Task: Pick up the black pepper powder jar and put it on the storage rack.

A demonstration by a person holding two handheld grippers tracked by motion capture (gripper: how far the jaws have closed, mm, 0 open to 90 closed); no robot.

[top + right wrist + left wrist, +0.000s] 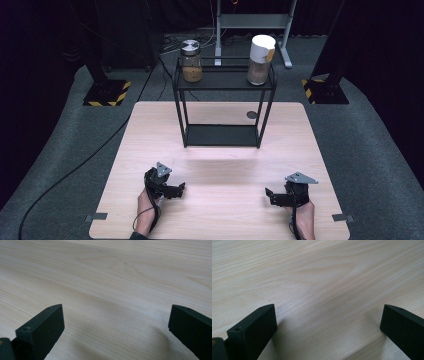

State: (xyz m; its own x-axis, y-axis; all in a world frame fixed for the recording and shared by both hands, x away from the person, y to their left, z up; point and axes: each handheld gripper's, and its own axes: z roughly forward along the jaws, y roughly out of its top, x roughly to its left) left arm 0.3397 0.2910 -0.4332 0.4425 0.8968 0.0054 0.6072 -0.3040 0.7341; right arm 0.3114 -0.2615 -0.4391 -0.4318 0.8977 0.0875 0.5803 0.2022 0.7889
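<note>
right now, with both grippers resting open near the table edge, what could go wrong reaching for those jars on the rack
1. The glass jar and white jar stand on the top shelf of a thin-legged black rack; a nudge might tip it or push a jar off.
2. Both jars sit far from the left gripper and right gripper, so a long stretch may wobble.
3. The white jar looks wide; open jaws may barely span it.

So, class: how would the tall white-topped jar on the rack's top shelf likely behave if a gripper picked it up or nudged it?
The jar is tall and narrow, so a nudge near its top could probably tip it off the shelf. Its lower half looks filled with brownish grain, so it is likely fairly heavy. The smooth round wall may slip between flat jaws.
</note>
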